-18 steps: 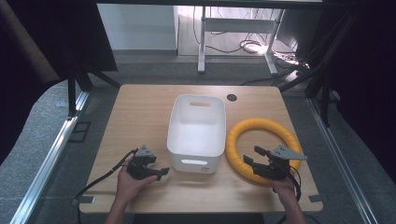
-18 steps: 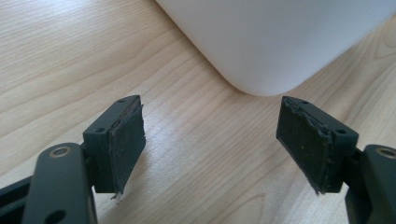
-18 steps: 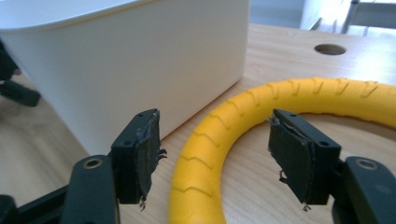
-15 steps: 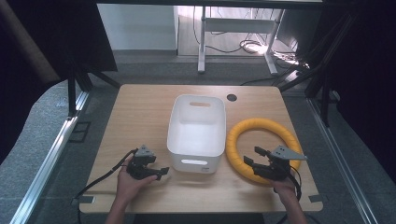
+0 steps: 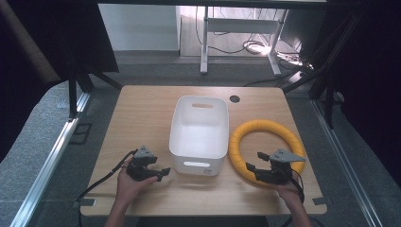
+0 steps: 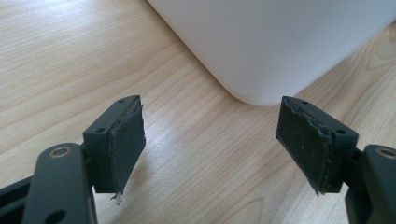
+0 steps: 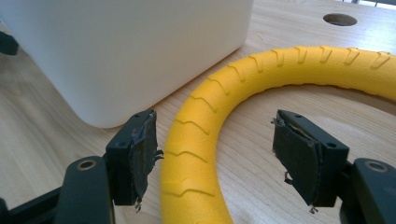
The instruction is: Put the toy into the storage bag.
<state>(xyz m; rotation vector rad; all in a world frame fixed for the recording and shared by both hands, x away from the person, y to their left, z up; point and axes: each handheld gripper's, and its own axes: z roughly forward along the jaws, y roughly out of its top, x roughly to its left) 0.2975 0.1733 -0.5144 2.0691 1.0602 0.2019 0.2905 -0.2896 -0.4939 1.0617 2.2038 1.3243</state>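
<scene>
While the ring lies on the desk beside the bin, we straddle its near arc with our right claw wide, pads apart from it; our left claw gapes empty.

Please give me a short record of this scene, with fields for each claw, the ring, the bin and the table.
left claw: open, nothing between the pads, pointing at a near corner of the bin
right claw: open, pads on either side of the ring's tube, not pressing on it
yellow ring: flat on the table, right of the bin
white bin: upright, mid-table, looks empty
table: light wood
</scene>
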